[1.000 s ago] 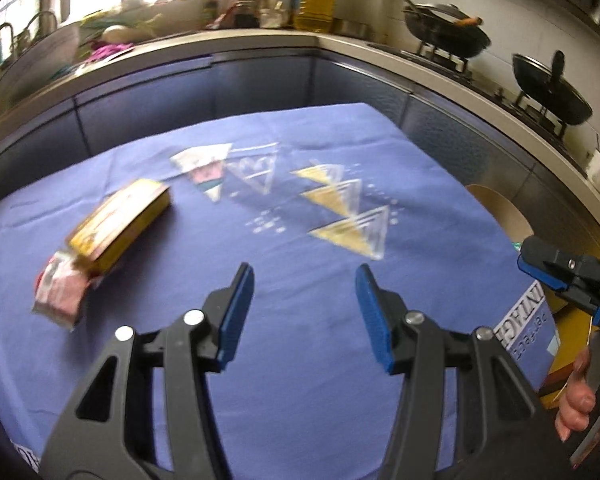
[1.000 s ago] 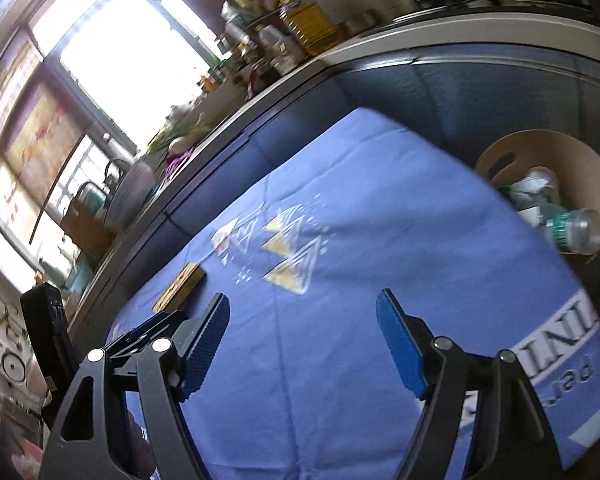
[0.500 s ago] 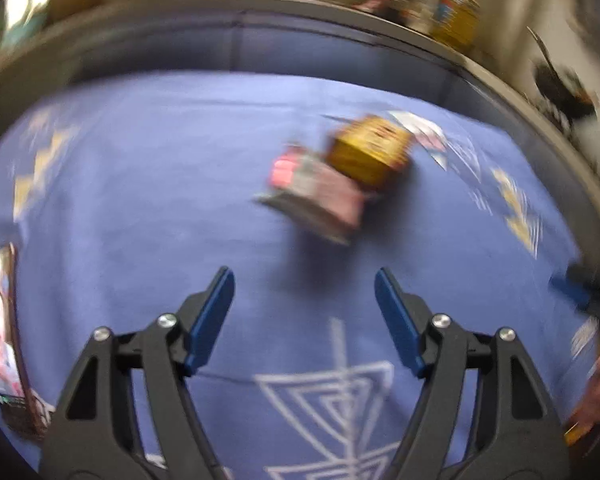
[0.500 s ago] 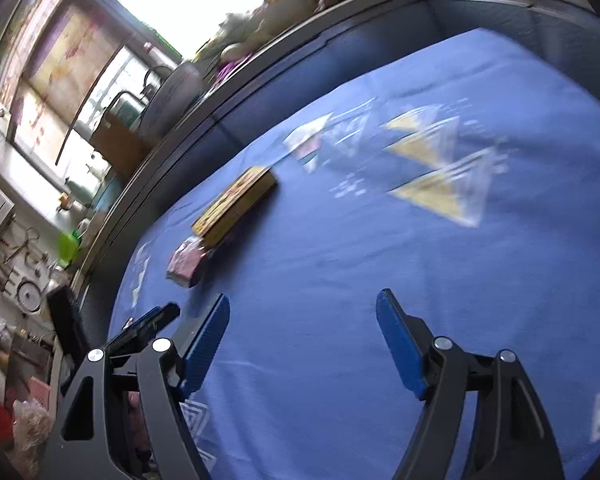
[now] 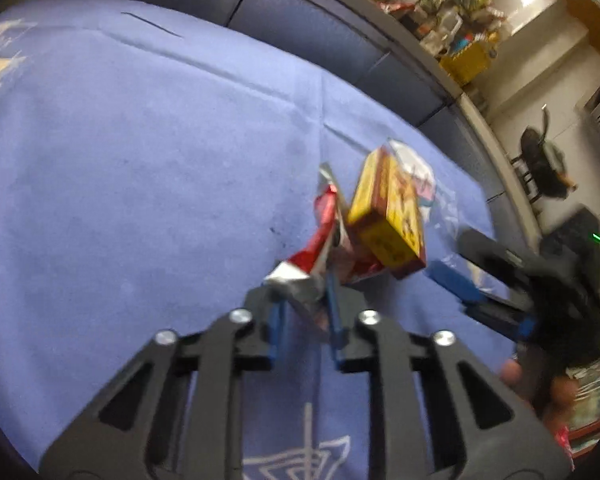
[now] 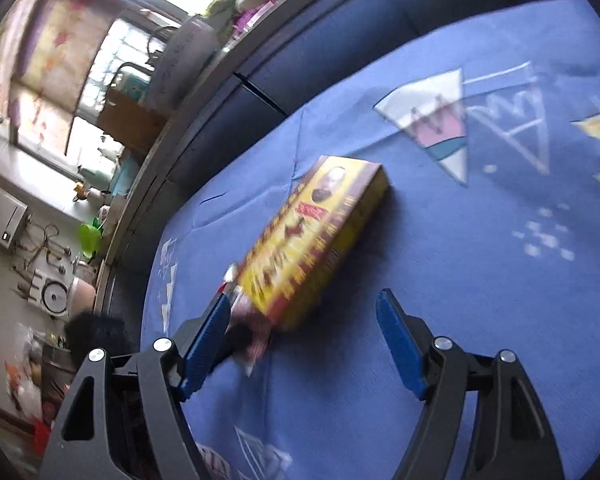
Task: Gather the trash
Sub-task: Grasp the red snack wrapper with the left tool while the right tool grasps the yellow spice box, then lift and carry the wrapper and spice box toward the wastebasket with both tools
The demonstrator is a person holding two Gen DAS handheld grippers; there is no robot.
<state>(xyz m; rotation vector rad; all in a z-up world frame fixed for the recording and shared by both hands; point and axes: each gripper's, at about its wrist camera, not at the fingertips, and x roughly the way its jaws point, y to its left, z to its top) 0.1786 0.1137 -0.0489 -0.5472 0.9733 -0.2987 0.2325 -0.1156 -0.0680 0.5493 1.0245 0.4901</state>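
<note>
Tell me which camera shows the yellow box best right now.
The right wrist view: the yellow box lies full length on the blue tablecloth, its printed top face turned to the camera, though motion-blurred. The left wrist view shows it end-on and foreshortened, behind the red and white wrapper that the left gripper pinches.

The left gripper (image 5: 305, 312) is pinching its blue pads nearly together on a red and white wrapper (image 5: 320, 236), low over the surface. The right gripper (image 6: 304, 344) is holding its jaws spread wide, its fingers (image 6: 400, 344) gripping nothing. In the left wrist view the right gripper (image 5: 472, 296) is reaching in from the right, a hand (image 5: 540, 384) wrapping its handle.
</note>
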